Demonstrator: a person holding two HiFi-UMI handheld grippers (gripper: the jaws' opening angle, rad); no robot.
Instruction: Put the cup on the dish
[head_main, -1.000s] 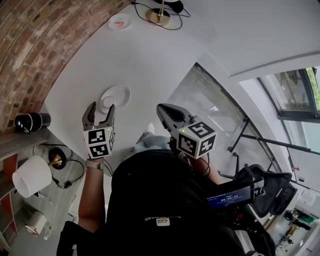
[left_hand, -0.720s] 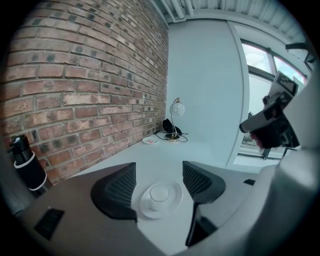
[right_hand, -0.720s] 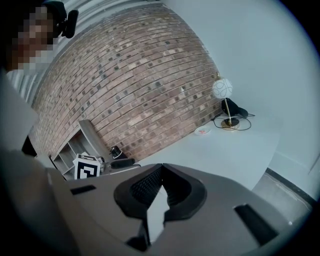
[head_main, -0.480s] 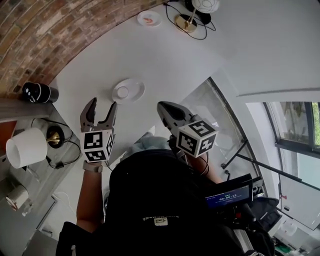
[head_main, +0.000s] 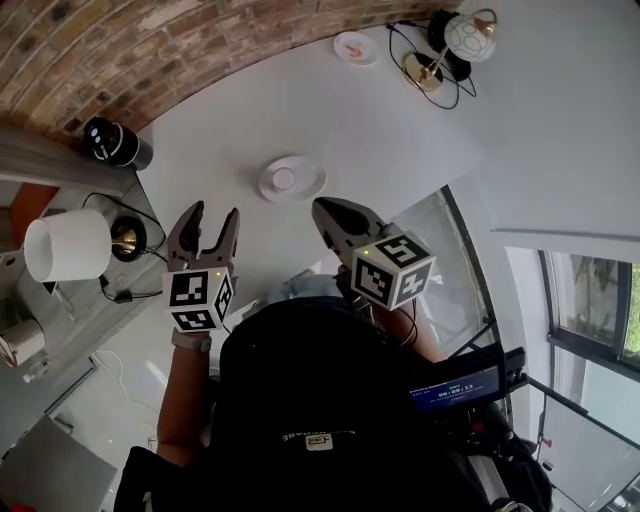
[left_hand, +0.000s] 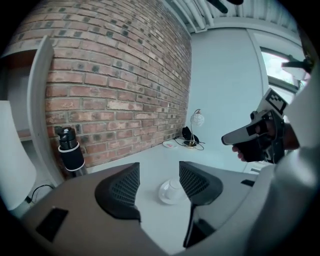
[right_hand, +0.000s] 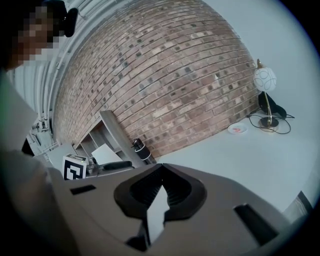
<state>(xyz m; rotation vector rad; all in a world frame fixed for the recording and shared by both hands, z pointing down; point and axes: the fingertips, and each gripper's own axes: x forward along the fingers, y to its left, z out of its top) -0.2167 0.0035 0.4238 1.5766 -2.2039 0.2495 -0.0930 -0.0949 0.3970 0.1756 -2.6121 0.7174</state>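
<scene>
A white cup stands on a white dish in the middle of the pale table. In the left gripper view the cup and dish show well beyond the jaws. My left gripper hovers to the dish's near left, apart from it. It is open and its jaws have just been closing a little, with nothing between them. My right gripper is shut and empty, held near the dish's right side above the table edge; its tips meet.
A black bottle stands by the brick wall. A white lampshade sits on the low shelf at the left. At the table's far end are a globe lamp with cables and a small plate.
The left gripper has drawn back from the dish, where its tips were a second ago, and its jaws stand slightly narrower. The right gripper stays shut. The head view has swung.
</scene>
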